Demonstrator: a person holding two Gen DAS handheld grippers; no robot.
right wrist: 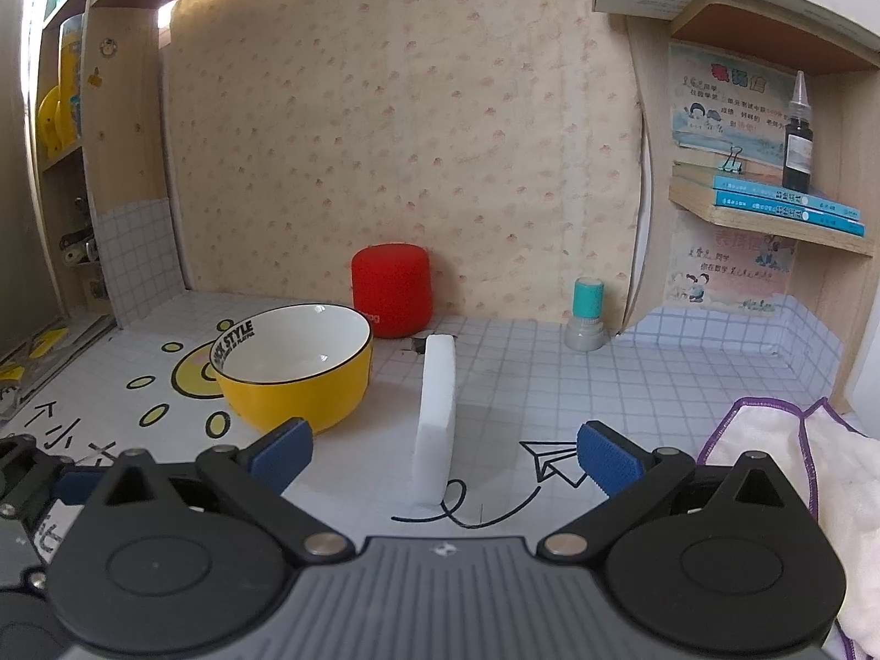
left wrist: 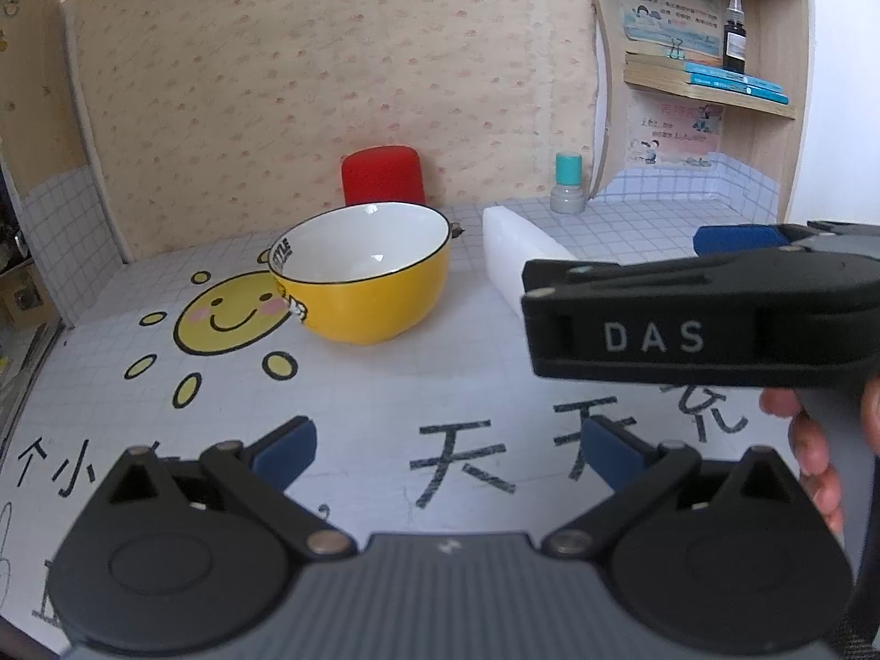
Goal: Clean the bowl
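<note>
Both grippers are hovering low over the desk mat (right wrist: 550,385), nothing gripped. Left gripper (left wrist: 448,443) jaws are spread wide, empty. Right gripper (right wrist: 445,454) jaws are spread wide too, empty.

Yellow bowl (right wrist: 294,363) is sitting upright on the mat, partly over the printed sun face (left wrist: 225,311), red cylinder (right wrist: 391,289) just behind it. From the left wrist view the bowl (left wrist: 368,275) is lying ahead and slightly left of the jaw gap; the left gripper is looking the nearer one to it.

White sponge block (right wrist: 437,412) is standing on its edge, just right of the bowl and apart from it, long axis running away from the right gripper, near end almost centred between the right jaws. So the right jaws are already straddling its thin side; a straight push forward and a close looks like the next move. Risk: tall narrow block may tip if clipped by one pad.

White cloth (right wrist: 781,478) with purple trim is lying at far right. Teal-capped stamp (right wrist: 587,316) is sitting at the back.
</note>
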